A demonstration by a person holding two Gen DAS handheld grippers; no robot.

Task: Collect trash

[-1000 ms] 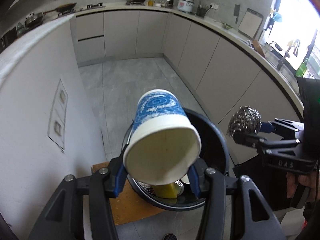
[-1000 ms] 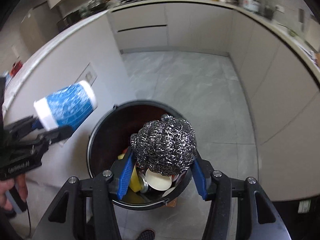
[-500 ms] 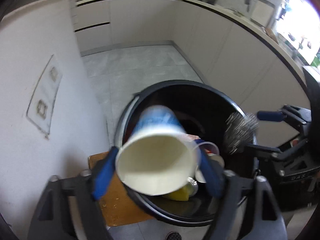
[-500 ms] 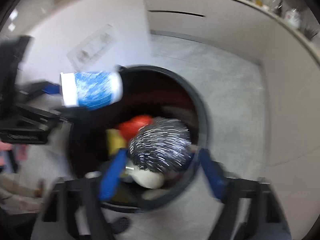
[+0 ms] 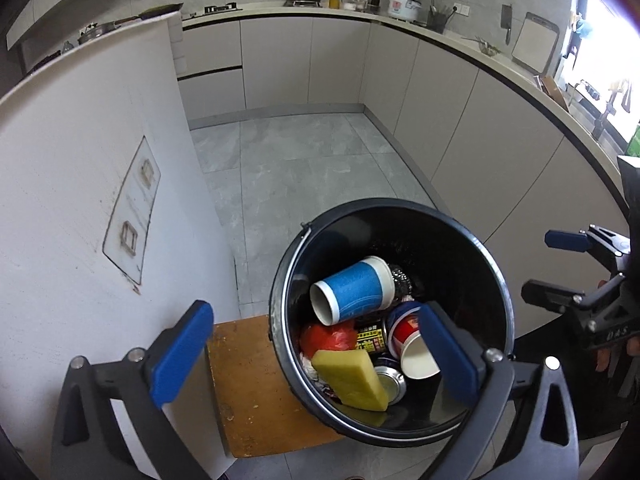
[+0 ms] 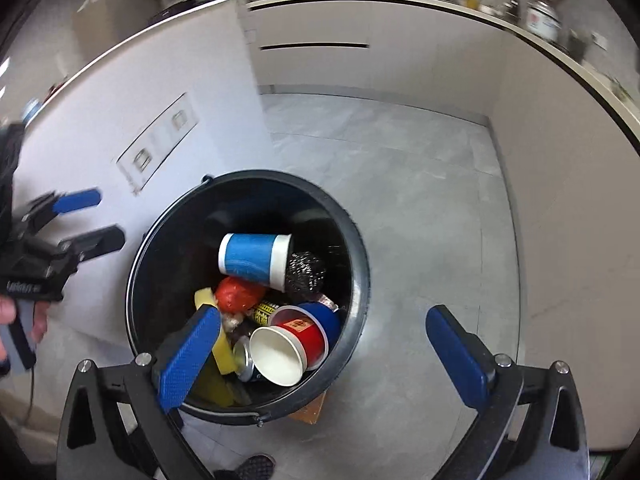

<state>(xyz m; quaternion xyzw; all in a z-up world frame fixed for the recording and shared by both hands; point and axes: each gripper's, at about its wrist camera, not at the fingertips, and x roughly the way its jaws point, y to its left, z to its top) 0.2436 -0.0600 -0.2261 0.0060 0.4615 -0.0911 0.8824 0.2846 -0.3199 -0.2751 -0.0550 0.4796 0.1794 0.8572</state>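
Observation:
The blue paper cup [image 5: 356, 290] [image 6: 256, 256] lies on its side in the black bin [image 5: 400, 202] [image 6: 280, 174], on top of the other trash. A steel scourer [image 5: 402, 280] [image 6: 306, 272] rests against it. My left gripper [image 5: 312, 316] [image 6: 92, 220] hangs above the bin's left side; its jaws are opening, wide apart, nothing between them. My right gripper [image 6: 322, 314] [image 5: 552, 266] hovers over the bin's right rim, its jaws opening too and bare. Beneath lie a yellow sponge [image 5: 348, 376], a red cup [image 6: 304, 332], a red bag [image 6: 240, 294] and a can [image 5: 390, 380].
The bin stands on a wooden stool [image 5: 256, 380] beside a white island wall [image 5: 80, 200]. Grey cabinets [image 5: 480, 120] curve round the right side and back. Grey floor tiles [image 5: 300, 168] stretch beyond the bin. A shoe tip [image 6: 256, 466] shows at the bottom edge.
Both grippers went from shut to wide open. The blue cup left the left gripper and the scourer left the right one; both now lie in the bin.

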